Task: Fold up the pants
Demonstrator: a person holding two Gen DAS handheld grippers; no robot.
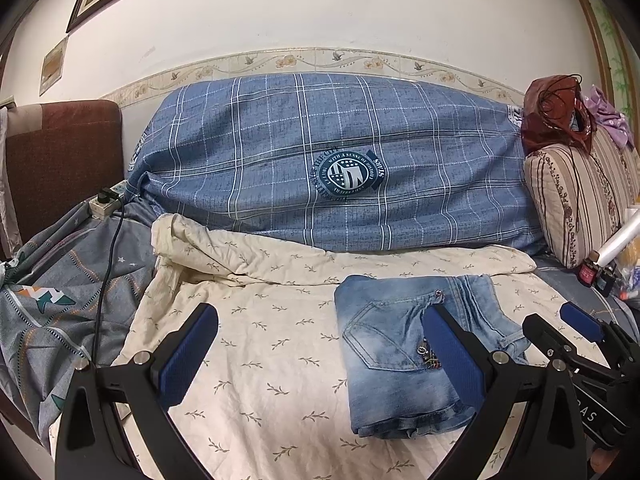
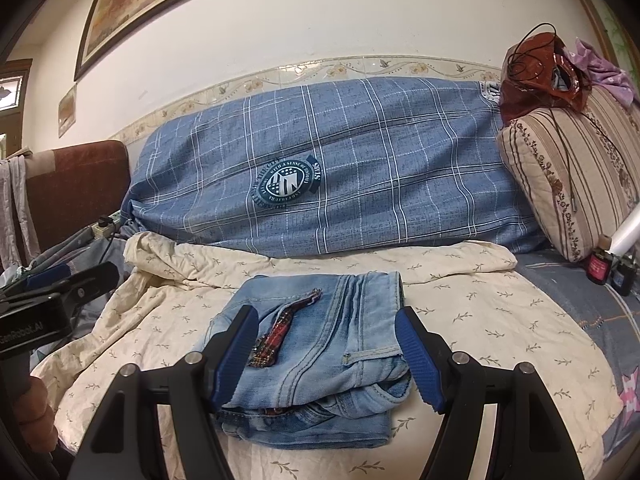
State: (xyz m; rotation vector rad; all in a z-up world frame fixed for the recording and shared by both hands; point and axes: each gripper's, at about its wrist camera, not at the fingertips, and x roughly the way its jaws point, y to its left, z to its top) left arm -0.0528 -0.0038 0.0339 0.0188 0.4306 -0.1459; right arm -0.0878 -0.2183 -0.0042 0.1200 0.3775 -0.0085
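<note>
— So, from the left wrist?
— Left gripper (image 1: 320, 352) with blue pads spread wide, nothing between them but cream leaf-print sheet (image 1: 256, 344). Folded pants (image 1: 400, 344), pale denim, lying flat on that sheet, partly behind the right-hand finger. Right gripper (image 1: 572, 330) off at the right edge, just beside the denim, jaws apart. Behind: blue plaid bolster (image 1: 304, 152) along the wall, striped cushion (image 1: 576, 208) to the right.
— And from the right wrist?
— Right gripper (image 2: 328, 352) held wide, fingers either side of the folded pants (image 2: 320, 360), pads not pressing the cloth. Red plaid trim (image 2: 276, 340) showing on top of the fold. Left gripper (image 2: 60, 284) at the far left, well apart from the denim. Same bolster (image 2: 360, 168) behind.
</note>
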